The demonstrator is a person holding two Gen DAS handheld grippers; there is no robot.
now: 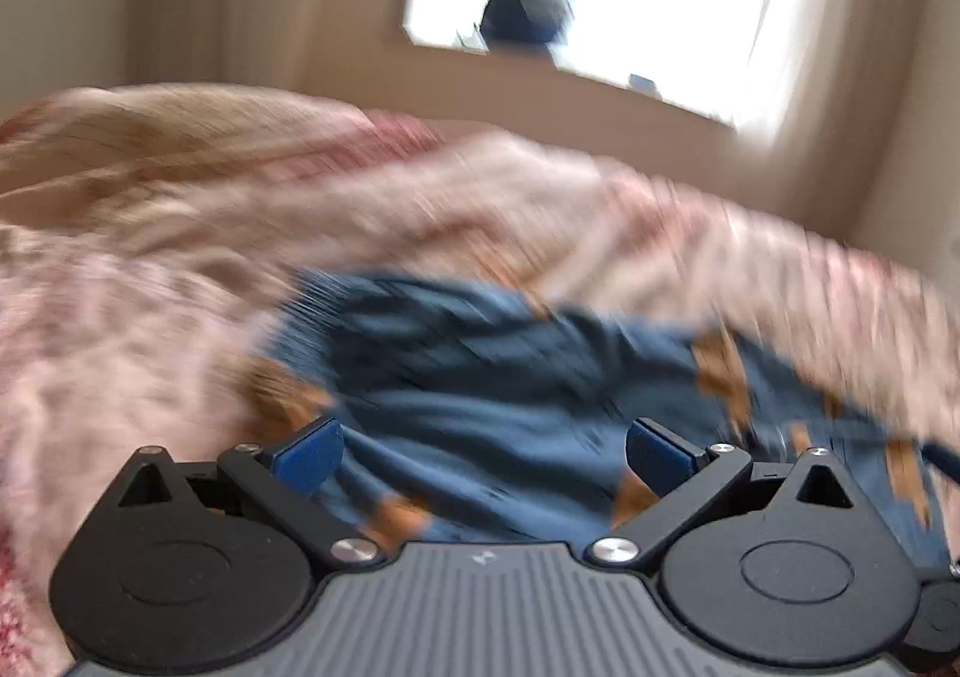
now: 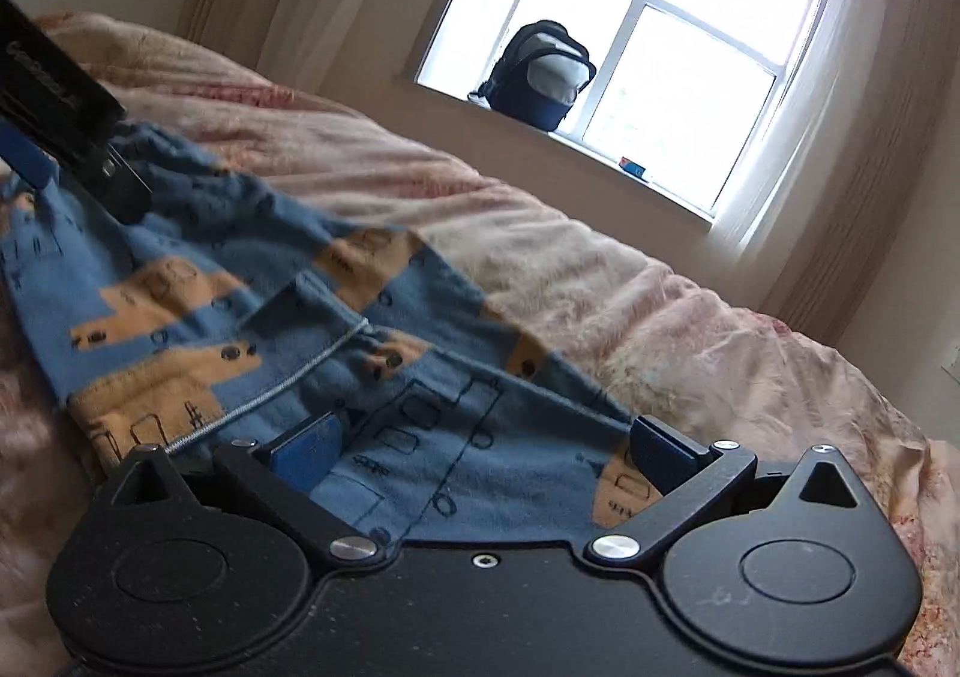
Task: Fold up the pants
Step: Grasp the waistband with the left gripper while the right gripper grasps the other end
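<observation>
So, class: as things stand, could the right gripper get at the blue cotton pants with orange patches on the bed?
Probably yes. The right gripper is open, the blue cotton pants with orange patches lie directly beneath its fingers, and nothing sits between them.

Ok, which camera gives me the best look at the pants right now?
The right wrist view: the pants are sharp there, with the blue and orange print and a seam clear on the bedspread. The left wrist view shows the pants only as a motion-blurred blue patch.
</observation>
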